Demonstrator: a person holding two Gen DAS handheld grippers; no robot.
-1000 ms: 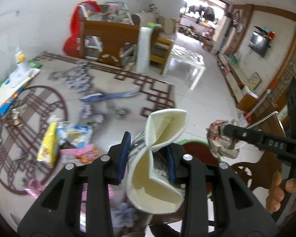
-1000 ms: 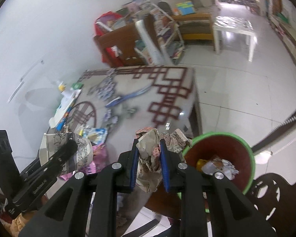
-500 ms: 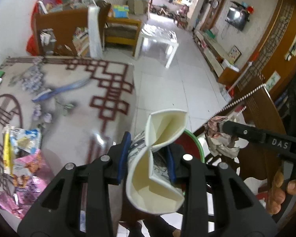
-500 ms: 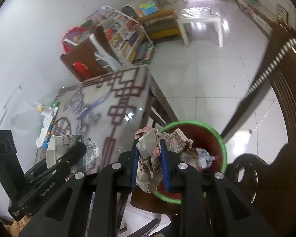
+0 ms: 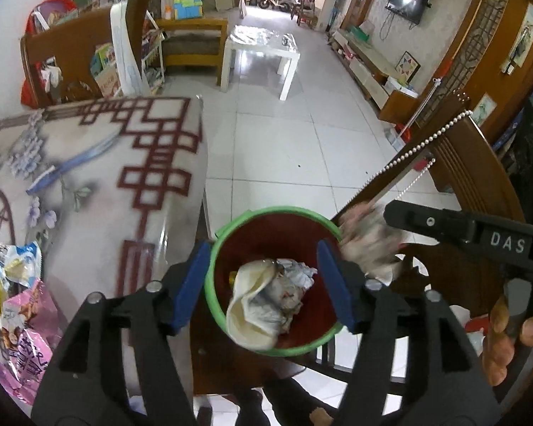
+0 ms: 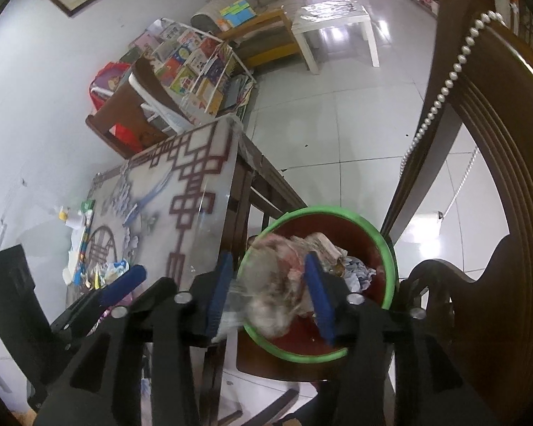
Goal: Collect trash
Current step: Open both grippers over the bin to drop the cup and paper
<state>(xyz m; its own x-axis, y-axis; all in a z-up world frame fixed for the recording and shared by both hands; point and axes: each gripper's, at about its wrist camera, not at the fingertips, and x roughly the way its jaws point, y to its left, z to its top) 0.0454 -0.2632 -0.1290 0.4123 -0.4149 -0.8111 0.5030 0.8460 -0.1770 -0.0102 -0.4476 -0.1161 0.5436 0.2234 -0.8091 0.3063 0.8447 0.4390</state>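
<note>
1. Left wrist view: the left tongs [image 5: 264,280] have just spread, released, above the green-rimmed bin [image 5: 231,229]; the crushed paper cup [image 5: 252,305] lies inside on crumpled paper.
2. The right tongs [image 6: 266,291] have just parted; the blurred wrapper wad [image 6: 277,284] sits loose between them over the bin's rim.
3. Snack packets [image 5: 14,284] lie on the surface [image 5: 106,184].

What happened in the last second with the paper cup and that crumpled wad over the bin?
Both jaws have just been opening. The left gripper released the paper cup, now in the green-rimmed bin. The crumpled wad is blurred between the right gripper jaws. Wrappers stayed on the table.
</note>
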